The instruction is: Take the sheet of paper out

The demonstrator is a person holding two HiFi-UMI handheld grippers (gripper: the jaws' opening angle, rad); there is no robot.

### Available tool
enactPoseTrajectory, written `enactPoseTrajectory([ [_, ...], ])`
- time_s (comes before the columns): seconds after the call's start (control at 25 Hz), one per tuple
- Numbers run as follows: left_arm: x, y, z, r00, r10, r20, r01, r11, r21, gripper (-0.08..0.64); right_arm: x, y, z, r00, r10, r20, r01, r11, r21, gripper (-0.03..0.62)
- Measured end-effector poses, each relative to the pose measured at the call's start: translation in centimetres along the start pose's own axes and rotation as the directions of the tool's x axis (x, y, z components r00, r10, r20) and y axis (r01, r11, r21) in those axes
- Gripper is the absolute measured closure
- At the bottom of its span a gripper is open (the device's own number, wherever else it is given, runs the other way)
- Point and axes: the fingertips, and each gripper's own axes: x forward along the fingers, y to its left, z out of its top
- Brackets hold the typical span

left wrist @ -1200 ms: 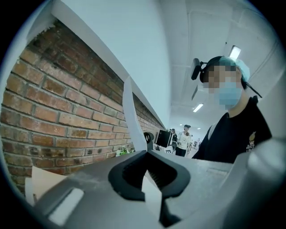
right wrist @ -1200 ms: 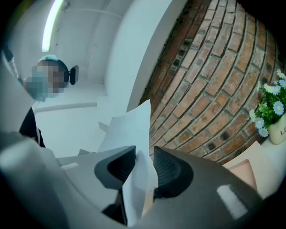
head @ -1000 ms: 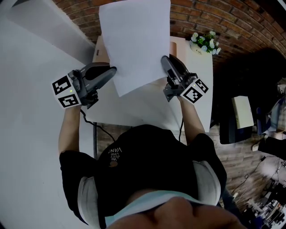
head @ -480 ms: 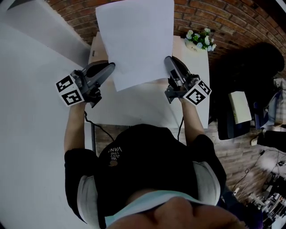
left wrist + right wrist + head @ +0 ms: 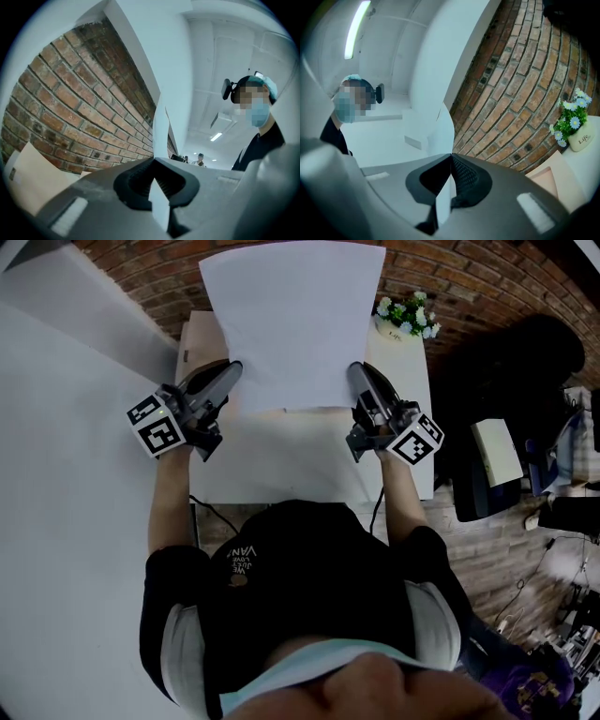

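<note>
A white sheet of paper (image 5: 292, 320) is held up flat above the white table (image 5: 281, 465), its lower edge level between both grippers. My left gripper (image 5: 232, 368) is shut on the sheet's lower left corner. My right gripper (image 5: 353, 371) is shut on its lower right corner. In the left gripper view the paper (image 5: 161, 126) runs edge-on out of the closed jaws. The right gripper view shows the same sheet (image 5: 443, 140) pinched between its dark pads.
A tan envelope or folder (image 5: 197, 338) lies on the table's far left, also seen as a beige sheet (image 5: 33, 176). A small pot of flowers (image 5: 405, 315) stands at the far right corner by the brick wall (image 5: 520, 93). A dark chair (image 5: 506, 381) is right of the table.
The right gripper, open beside the sheet's right edge a second ago, has closed on it. The sheet has swung from tilted to square, and both grippers shifted slightly right.
</note>
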Motion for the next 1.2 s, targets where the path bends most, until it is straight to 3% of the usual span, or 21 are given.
enactPoseTrajectory([
  [0.6,0.8,-1.2,-2.6,0.997,-0.077,-0.011,0.075,0.984,-0.164,0.558,-4.4,2.3,-0.7,0.993,-0.115,0.043,0.116,0.993,-0.031,0.597],
  [1.2,-0.6,-1.2,-5.6,0.993,-0.116,-0.020,0.107,0.959,-0.263,0.558,-7.3,3.2,-3.9,0.974,-0.215,0.071,0.217,0.976,-0.013,0.597],
])
